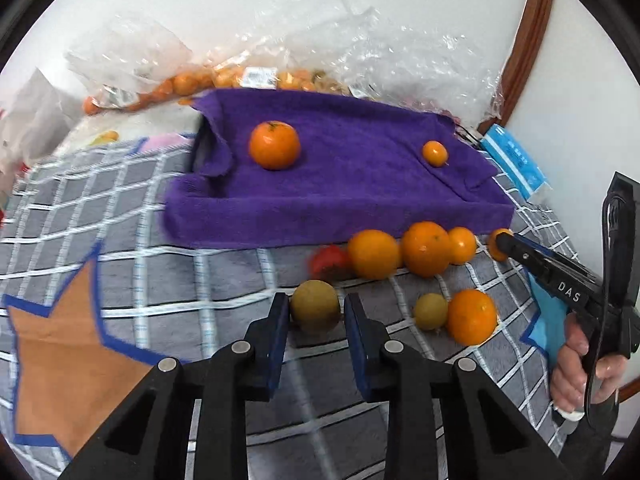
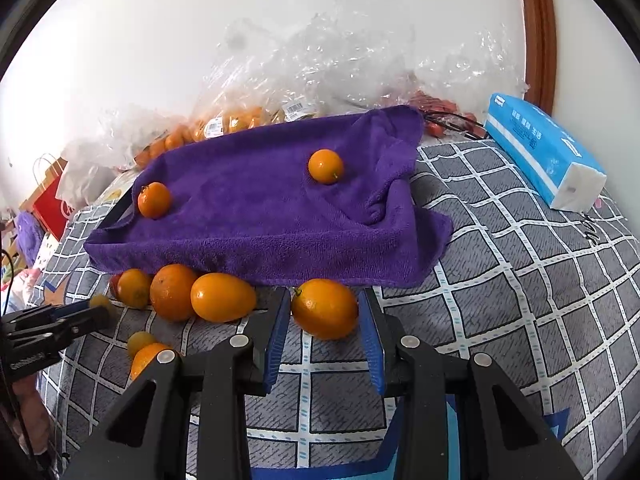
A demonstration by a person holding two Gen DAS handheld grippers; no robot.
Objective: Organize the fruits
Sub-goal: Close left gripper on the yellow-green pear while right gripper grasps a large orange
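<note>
A tray under a purple towel (image 1: pixel 320 184) holds a large orange (image 1: pixel 274 145) and a small orange (image 1: pixel 435 153); the towel also shows in the right wrist view (image 2: pixel 260 216). My left gripper (image 1: pixel 316 312) is open around a brownish-green fruit (image 1: pixel 315 306) on the checked cloth. My right gripper (image 2: pixel 325 316) is open around an oval orange fruit (image 2: pixel 325 308) just in front of the tray. It also shows in the left wrist view (image 1: pixel 502 245) at that fruit. Several oranges (image 1: pixel 425 248) and a red fruit (image 1: pixel 329 261) lie along the tray's front.
A second greenish fruit (image 1: pixel 430 311) and an orange (image 1: pixel 472 317) lie on the grey checked cloth (image 1: pixel 120 216). Clear plastic bags with fruit (image 1: pixel 224 76) sit behind the tray. A blue tissue pack (image 2: pixel 544 148) lies at the right. A white wall is behind.
</note>
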